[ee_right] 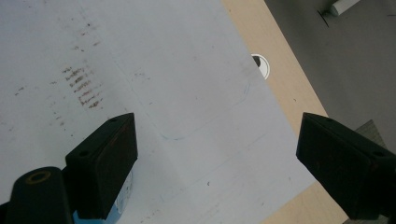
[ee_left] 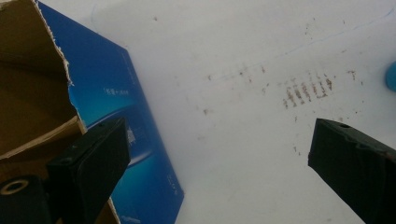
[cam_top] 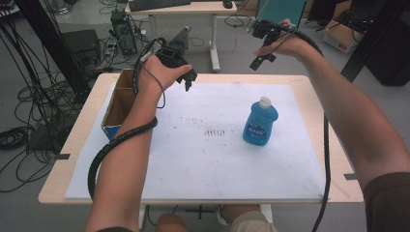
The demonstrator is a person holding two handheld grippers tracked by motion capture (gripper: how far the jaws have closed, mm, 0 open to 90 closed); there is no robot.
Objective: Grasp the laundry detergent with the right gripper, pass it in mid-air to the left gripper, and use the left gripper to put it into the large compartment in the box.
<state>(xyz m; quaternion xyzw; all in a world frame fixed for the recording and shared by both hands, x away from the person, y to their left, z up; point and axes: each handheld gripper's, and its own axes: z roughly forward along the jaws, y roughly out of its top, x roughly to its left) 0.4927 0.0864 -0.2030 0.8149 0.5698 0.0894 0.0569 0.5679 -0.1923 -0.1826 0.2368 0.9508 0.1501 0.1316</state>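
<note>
A blue dish-soap bottle (cam_top: 260, 123) with a white cap stands upright on the white sheet (cam_top: 203, 159), right of centre. My left gripper (cam_top: 189, 79) hovers above the sheet's far left part, beside the cardboard box (cam_top: 118, 104). In the left gripper view its jaws (ee_left: 219, 135) stand wide apart and open, with nothing between them. The box's blue side (ee_left: 116, 107) is at the left there and the bottle's edge (ee_left: 391, 77) at the right. My right gripper (cam_top: 261, 60) is held high over the table's far edge, open (ee_right: 217, 135) and empty. A bit of the bottle (ee_right: 125, 189) peeks from behind its left jaw.
The open-topped box stands at the sheet's left edge. Brown smudges (cam_top: 214, 131) mark the sheet's middle. The wooden table edge (ee_right: 285, 84) with a cable hole (ee_right: 261, 65) runs along the right. Cables and another desk (cam_top: 193, 9) lie beyond the table.
</note>
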